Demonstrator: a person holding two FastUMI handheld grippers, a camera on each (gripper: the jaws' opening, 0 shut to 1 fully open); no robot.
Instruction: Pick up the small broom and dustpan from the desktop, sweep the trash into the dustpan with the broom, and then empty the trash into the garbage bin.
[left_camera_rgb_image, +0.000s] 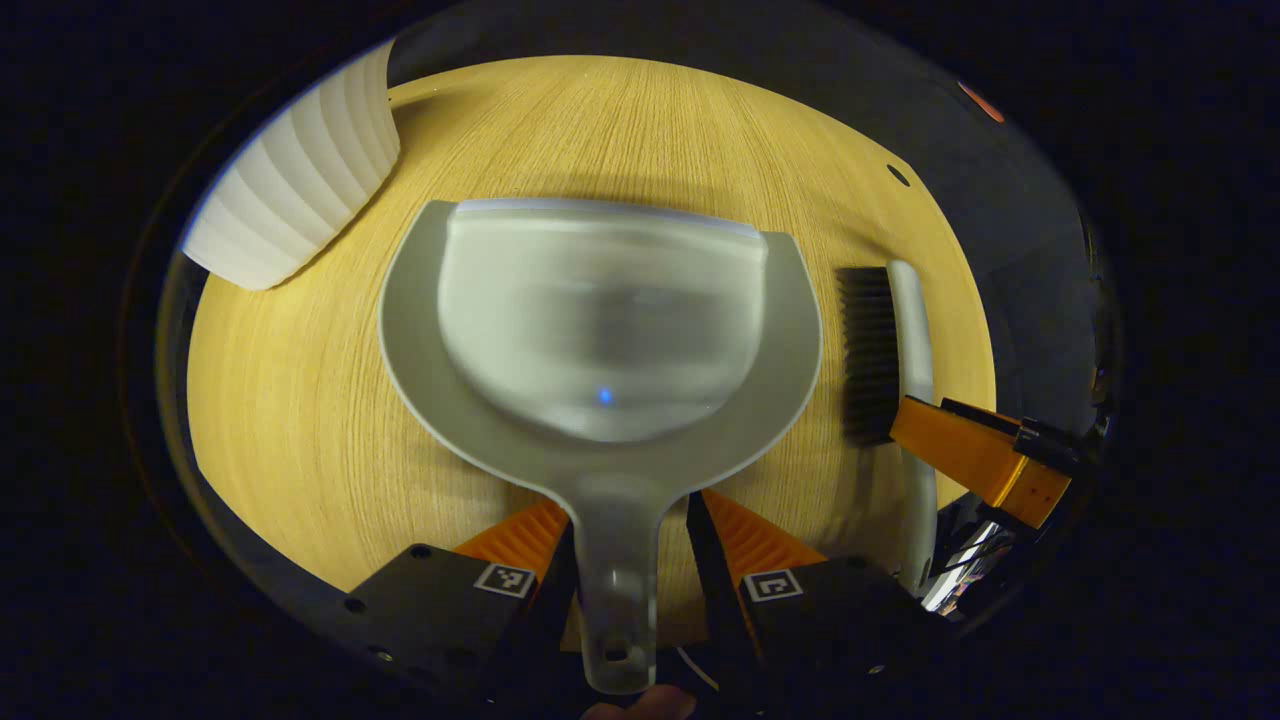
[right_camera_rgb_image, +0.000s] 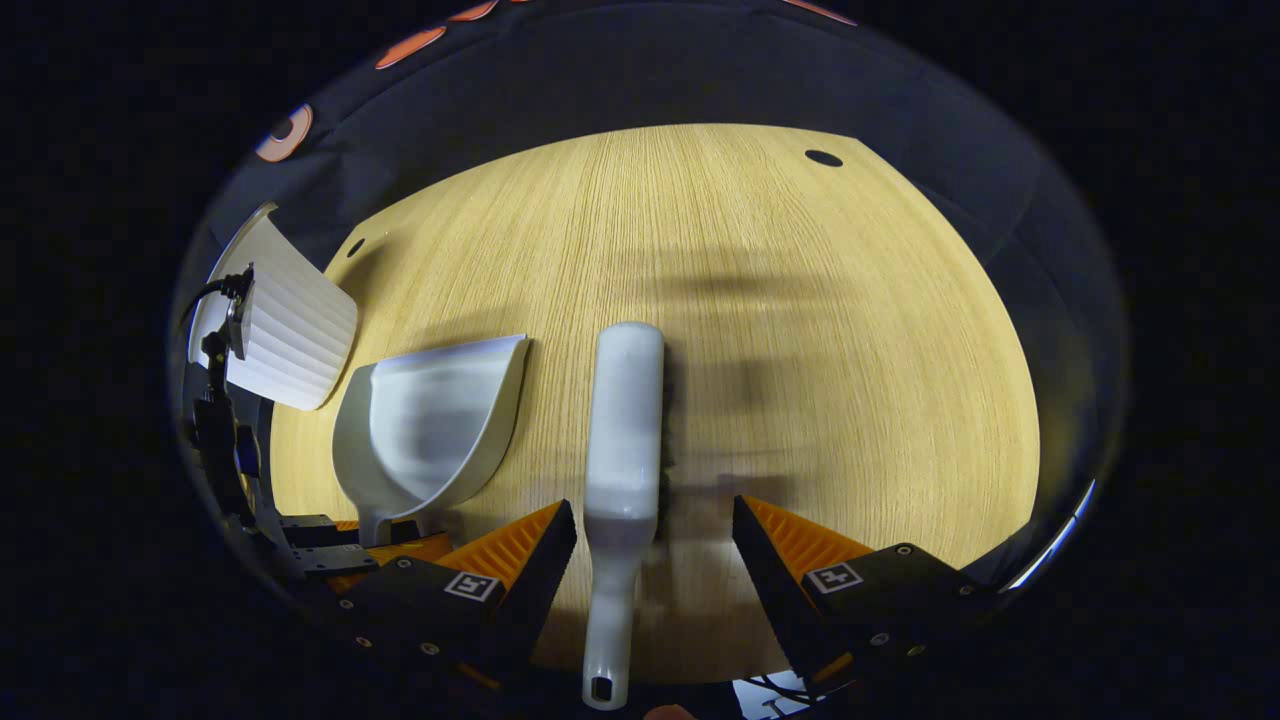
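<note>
Here, dustpan (left_camera_rgb_image: 600, 320) handle between parted left fingers (left_camera_rgb_image: 520, 545), broom (right_camera_rgb_image: 622, 440) handle between parted right fingers (right_camera_rgb_image: 790, 545).

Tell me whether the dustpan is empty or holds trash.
Empty. In the left gripper view the dustpan lies flat on the table, its scoop bare; the right gripper view shows its inside bare too.
</note>
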